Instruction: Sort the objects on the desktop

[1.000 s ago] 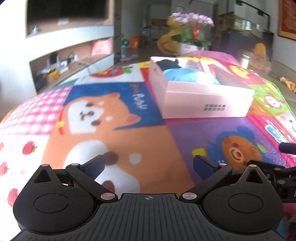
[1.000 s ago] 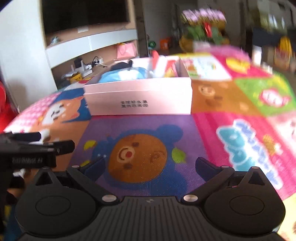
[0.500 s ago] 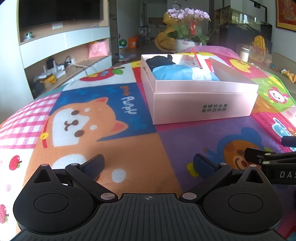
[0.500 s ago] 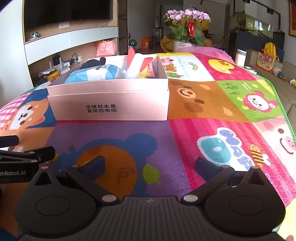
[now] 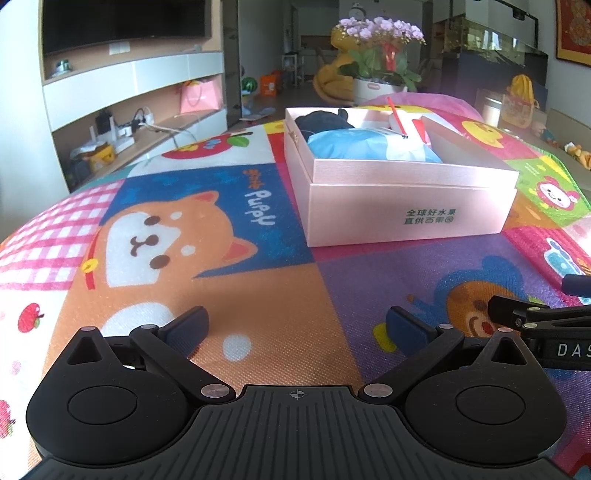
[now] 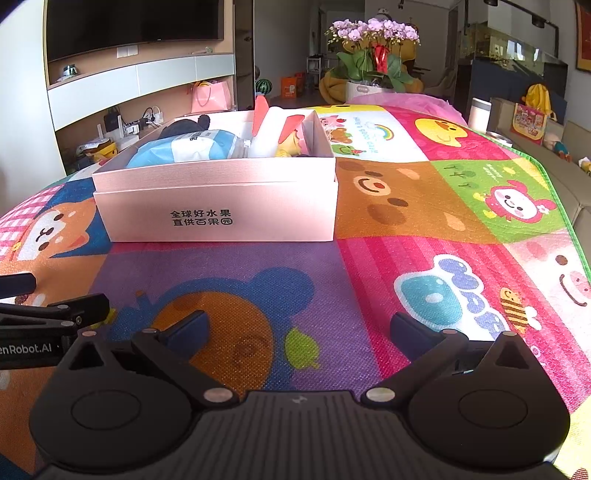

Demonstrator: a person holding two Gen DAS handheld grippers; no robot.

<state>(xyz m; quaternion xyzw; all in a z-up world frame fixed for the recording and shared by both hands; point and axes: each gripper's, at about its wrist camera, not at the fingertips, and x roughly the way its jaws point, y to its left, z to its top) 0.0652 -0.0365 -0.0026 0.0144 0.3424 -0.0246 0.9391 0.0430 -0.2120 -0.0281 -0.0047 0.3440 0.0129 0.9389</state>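
A pink open box (image 5: pixel 406 212) (image 6: pixel 218 216) stands on the cartoon mat (image 5: pixel 207 258) ahead of both grippers. Inside it lie a blue-and-white pack (image 5: pixel 365 147) (image 6: pixel 184 147), a dark soft item (image 5: pixel 325 120) (image 6: pixel 184 125), a white item with red parts (image 6: pixel 269 129) and a small yellow-and-pink toy (image 6: pixel 291 146). My left gripper (image 5: pixel 295 328) is open and holds nothing, low over the mat. My right gripper (image 6: pixel 295 328) is open too, with nothing in it. Each gripper shows at the other view's edge: the right gripper's side (image 5: pixel 535 325) and the left gripper's side (image 6: pixel 51 321).
The mat (image 6: pixel 424 206) covers the whole table top; its green border (image 6: pixel 569 221) marks the right edge. A pot of purple flowers (image 6: pixel 373 55) stands beyond the far end. A wall shelf with a TV (image 5: pixel 125 22) is at the left, and a white cylinder (image 6: pixel 480 114) at the right.
Both views steadied from blur and pulled slightly back and up, so the box looks a bit farther away. Both grippers stayed open with nothing in them.
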